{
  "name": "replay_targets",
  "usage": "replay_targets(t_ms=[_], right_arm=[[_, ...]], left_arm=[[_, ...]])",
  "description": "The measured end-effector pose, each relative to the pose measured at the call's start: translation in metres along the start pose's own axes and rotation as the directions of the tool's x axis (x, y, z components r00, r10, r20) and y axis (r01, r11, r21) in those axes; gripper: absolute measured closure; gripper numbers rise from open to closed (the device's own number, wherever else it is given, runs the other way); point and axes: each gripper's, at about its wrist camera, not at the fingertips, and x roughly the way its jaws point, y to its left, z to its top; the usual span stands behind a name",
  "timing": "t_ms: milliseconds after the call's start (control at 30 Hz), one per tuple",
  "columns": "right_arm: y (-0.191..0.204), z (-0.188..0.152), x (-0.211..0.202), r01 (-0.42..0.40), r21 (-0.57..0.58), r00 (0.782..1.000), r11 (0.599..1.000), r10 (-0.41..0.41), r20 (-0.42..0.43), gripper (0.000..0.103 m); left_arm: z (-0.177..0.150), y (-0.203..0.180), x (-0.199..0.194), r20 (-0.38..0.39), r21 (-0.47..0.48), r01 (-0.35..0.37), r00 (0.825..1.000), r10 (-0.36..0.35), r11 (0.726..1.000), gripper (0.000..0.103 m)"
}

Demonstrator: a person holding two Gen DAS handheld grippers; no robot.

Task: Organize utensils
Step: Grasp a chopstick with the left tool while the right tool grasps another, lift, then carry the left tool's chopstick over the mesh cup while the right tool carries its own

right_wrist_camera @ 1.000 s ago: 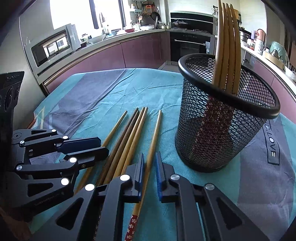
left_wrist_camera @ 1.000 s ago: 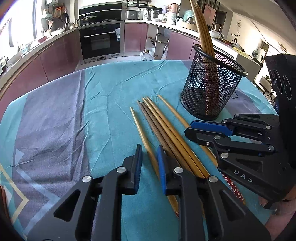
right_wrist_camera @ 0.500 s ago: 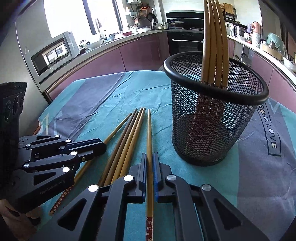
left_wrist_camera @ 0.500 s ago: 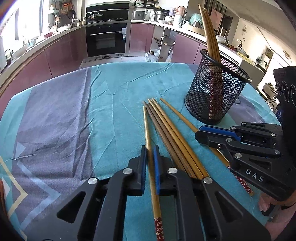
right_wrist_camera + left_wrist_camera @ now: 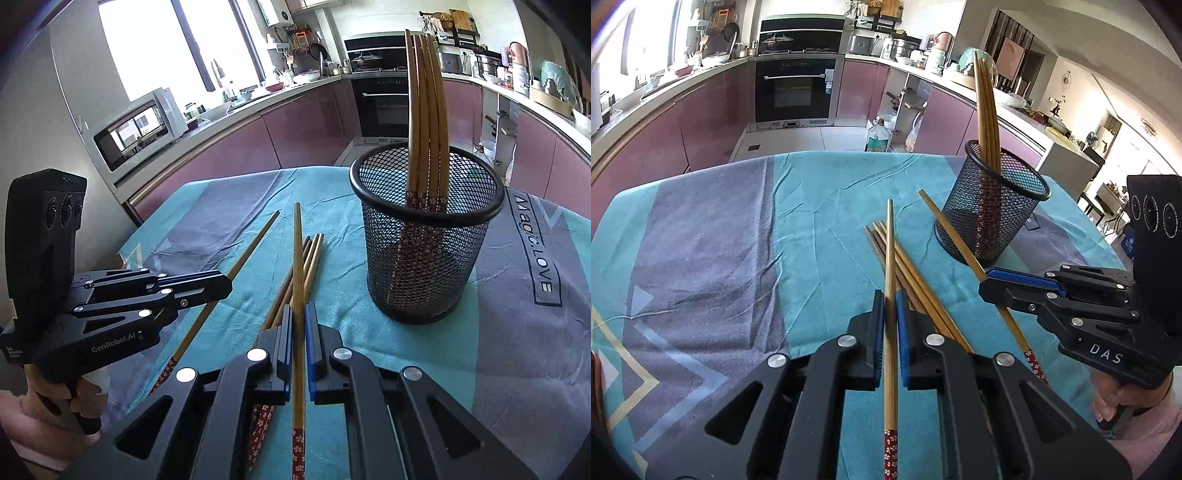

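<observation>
Both my grippers have jaws clamped tight: left gripper (image 5: 891,314) on one chopstick (image 5: 890,258), right gripper (image 5: 299,325) on another chopstick (image 5: 297,266), beside the mesh holder (image 5: 424,266).

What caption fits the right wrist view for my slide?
Right gripper clamps one chopstick beside the mesh holder; left gripper grips another.

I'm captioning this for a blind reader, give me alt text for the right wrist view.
The right gripper is shut on one chopstick above a teal tablecloth. Loose chopsticks lie beneath, a mesh cup of chopsticks stands right, and the left gripper holds another.
</observation>
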Motion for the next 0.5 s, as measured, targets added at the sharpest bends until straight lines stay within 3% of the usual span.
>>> replay_targets(t_ms=[500], right_arm=[[-0.009,0.005,-0.046,-0.054,0.036,0.993,0.998,0.050,0.107,0.098]], left_arm=[[0.012,-0.005,-0.047,0.087,-0.005,0.118,0.989,-0.117,0.993,0.096]])
